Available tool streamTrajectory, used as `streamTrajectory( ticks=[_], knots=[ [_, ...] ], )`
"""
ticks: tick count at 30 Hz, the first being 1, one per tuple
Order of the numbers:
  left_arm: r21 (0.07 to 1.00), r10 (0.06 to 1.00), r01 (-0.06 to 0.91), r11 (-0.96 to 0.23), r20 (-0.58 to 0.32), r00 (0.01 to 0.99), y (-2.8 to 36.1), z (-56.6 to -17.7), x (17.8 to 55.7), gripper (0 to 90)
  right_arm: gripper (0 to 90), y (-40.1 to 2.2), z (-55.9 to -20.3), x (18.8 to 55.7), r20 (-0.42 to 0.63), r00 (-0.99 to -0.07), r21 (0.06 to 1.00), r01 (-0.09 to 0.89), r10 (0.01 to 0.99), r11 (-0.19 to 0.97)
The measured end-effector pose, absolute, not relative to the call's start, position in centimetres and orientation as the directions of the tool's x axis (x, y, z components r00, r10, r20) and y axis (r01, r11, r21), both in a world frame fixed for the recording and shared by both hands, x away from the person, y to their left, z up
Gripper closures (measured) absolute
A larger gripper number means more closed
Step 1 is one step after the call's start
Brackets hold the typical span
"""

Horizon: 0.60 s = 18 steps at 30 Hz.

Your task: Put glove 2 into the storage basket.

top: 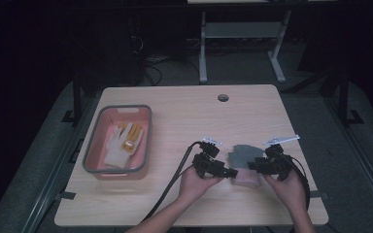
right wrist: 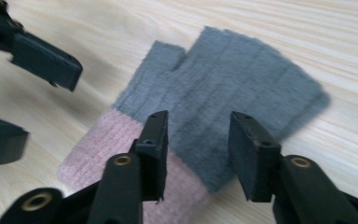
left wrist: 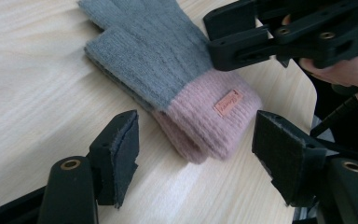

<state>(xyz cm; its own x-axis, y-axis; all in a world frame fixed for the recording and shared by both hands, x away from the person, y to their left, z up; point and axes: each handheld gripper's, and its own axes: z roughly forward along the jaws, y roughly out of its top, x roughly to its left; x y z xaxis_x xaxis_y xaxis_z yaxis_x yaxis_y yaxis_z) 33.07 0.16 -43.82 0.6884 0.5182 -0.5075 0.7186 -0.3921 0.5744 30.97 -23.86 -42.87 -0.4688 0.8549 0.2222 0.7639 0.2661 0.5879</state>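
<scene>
One white glove [top: 121,145] already lies in my bin [top: 91,145]. The grey-and-pink glove [left wrist: 177,88] still lies on the surface [top: 184,111]. My left claw [left wrist: 193,154] and right claw [right wrist: 198,154] gape, gripping nothing.

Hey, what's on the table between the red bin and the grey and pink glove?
Bare wood between the red bin and the glove, crossed only by the left gripper and its cable; the high view shows it.
</scene>
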Motion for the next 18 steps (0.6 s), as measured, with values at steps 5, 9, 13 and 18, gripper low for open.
streamTrajectory(
  ticks=[5,9,13,18],
  knots=[
    [0.555,0.526,0.735,-0.390,-0.521,0.673,-0.7,-44.4,33.3,32.6,51.4,-25.1,-43.0,30.8,0.260,-0.436,0.587,0.780,0.862,0.217],
    [0.539,0.536,0.747,-0.390,-0.527,0.660,-1.2,-45.0,33.3,32.9,49.6,-25.5,-43.4,30.9,0.275,-0.421,0.577,0.791,0.864,0.202],
    [0.530,0.536,0.753,-0.390,-0.534,0.654,-1.6,-45.3,33.3,33.5,47.3,-25.6,-43.9,31.1,0.290,-0.405,0.563,0.805,0.867,0.188],
    [0.517,0.546,0.763,-0.389,-0.538,0.642,-2.1,-45.7,33.3,33.8,45.0,-26.2,-44.4,31.2,0.341,-0.369,0.550,0.824,0.865,0.135]
  ],
)
